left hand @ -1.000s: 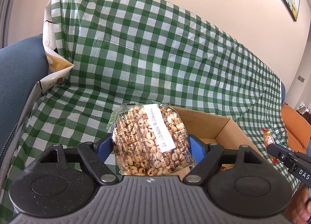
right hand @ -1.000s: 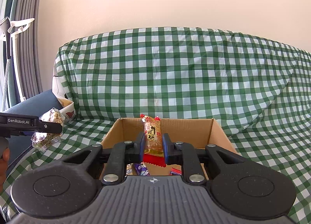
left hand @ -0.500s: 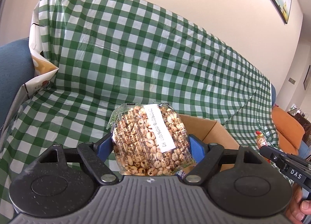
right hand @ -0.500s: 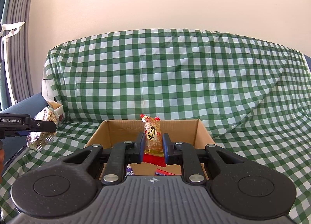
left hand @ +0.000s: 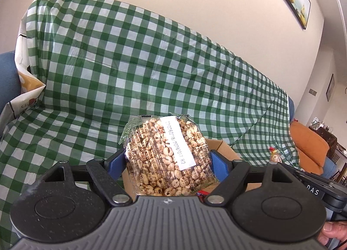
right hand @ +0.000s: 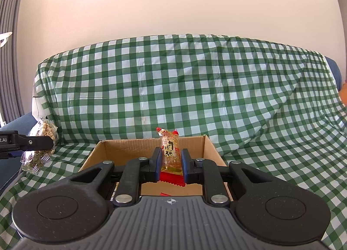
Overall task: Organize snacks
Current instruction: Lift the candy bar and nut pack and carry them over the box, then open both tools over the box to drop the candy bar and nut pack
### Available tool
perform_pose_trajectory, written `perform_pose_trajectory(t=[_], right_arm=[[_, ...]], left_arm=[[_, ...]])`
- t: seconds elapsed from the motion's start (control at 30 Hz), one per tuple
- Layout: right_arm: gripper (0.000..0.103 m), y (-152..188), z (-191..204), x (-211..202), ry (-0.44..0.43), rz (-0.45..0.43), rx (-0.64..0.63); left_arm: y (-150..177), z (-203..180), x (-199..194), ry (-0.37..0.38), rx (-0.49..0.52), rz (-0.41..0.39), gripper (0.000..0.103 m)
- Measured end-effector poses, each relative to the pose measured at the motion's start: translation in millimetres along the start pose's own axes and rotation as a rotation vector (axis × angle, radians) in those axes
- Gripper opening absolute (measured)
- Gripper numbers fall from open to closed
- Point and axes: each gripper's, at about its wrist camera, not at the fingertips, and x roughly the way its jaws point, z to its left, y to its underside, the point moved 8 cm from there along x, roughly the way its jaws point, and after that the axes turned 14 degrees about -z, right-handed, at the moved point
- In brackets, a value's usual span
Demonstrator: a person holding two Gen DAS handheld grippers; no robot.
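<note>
Right wrist view: right tool (right hand: pixel 171 162) clamps a candy packet (right hand: pixel 170 154) above the cardboard box (right hand: pixel 209 148), ready to drop, while left tool (left hand: pixel 168 161) grips a puffed-grain bag (left hand: pixel 167 159).

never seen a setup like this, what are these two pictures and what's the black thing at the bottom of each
There is no robot here. A person holds one pair of hand-held tongs in each hand, and a wide-angle camera on each looks forward along its two fingers, so the black body at the bottom is the tool itself.

The left camera shows the left tongs closed on a clear bag of puffed grain snack. The right camera shows the right tongs pinching a small candy packet with red ends above an open cardboard box. The box sits on a sofa draped in green checked cloth. A few wrappers lie inside the box.
</note>
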Motion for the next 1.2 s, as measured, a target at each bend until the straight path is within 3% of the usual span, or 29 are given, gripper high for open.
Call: perform_pose_trajectory(t=[0.67, 1.2], right_arm=[[0.019, 0.4, -4.6, 1.3, 0.073, -0.006, 0.008], [0.019, 5.3, -9.7, 2.5, 0.085, 0.008, -0.001]], left_arm=[[26.7, -56.3, 27.1, 0.121, 0.083, 0.021, 0.084], [36.0, -66.3, 48.3, 0.132, 0.045, 0.045, 0.085]])
